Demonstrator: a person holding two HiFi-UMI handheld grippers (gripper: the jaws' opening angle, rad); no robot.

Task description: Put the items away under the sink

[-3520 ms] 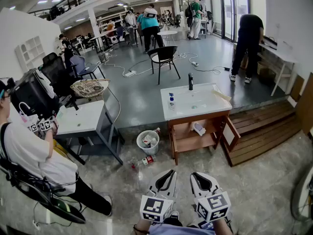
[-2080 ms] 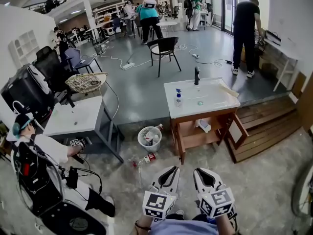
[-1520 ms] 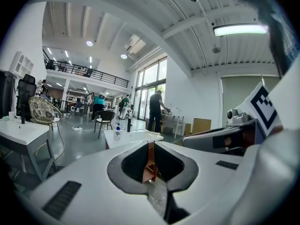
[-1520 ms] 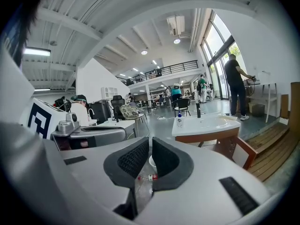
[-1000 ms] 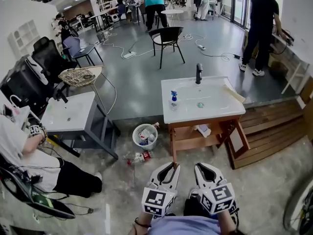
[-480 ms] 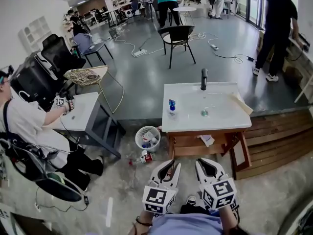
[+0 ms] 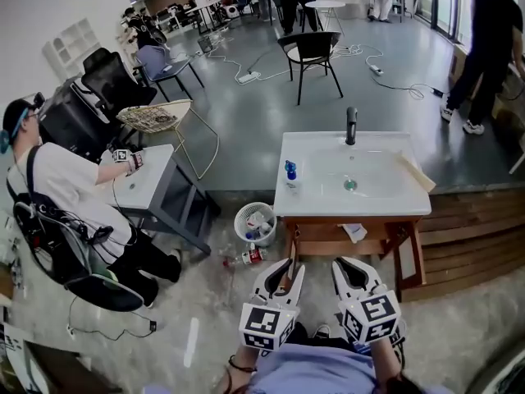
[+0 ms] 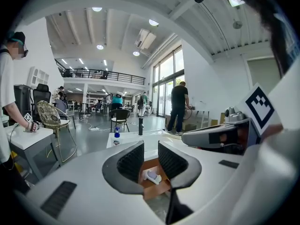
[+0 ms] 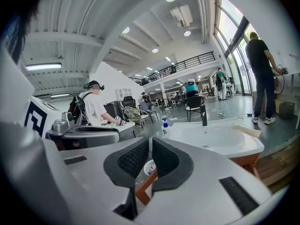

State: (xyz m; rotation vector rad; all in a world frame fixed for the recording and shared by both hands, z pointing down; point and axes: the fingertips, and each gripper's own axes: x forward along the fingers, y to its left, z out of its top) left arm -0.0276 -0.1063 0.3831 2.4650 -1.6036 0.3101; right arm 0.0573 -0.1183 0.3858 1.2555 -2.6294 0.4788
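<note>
Sink (image 7: pixel 328 203): white basin on a wooden stand, standing at the edge of a raised grey floor, with a black tap (image 7: pixel 351 125) at its back rim. On the sink's left rim stands a spray bottle (image 7: pixel 290 173) with a blue head, upright. Along its right rim lies a long pale strip (image 7: pixel 417 173). A small green thing (image 7: pixel 350 185) sits at the drain. Under the sink is an open wooden shelf (image 7: pixel 328 238) with a white item (image 7: pixel 355 232) lying on it, and a door (image 7: pixel 406 257) hangs open at the stand's right. Left of the sink, on the floor, stands a white mesh bin (image 7: pixel 254 222) with rubbish in it; a bottle (image 7: pixel 246 258) lies on its side just in front of the bin. Left gripper (image 7: pixel 289 268): held in front of the sink and pointed at the shelf. Its jaws have just been opening and stand slightly apart, with nothing between them. Right gripper (image 7: pixel 343 265): beside the left one and also in front of the sink, with its jaws a narrow slit apart and nothing gripped. Well left of the sink, a seated person (image 7: pixel 57 195) in a white shirt reaches onto a white table (image 7: pixel 143 183). Behind the sink stands a black chair (image 7: pixel 312 52).
</note>
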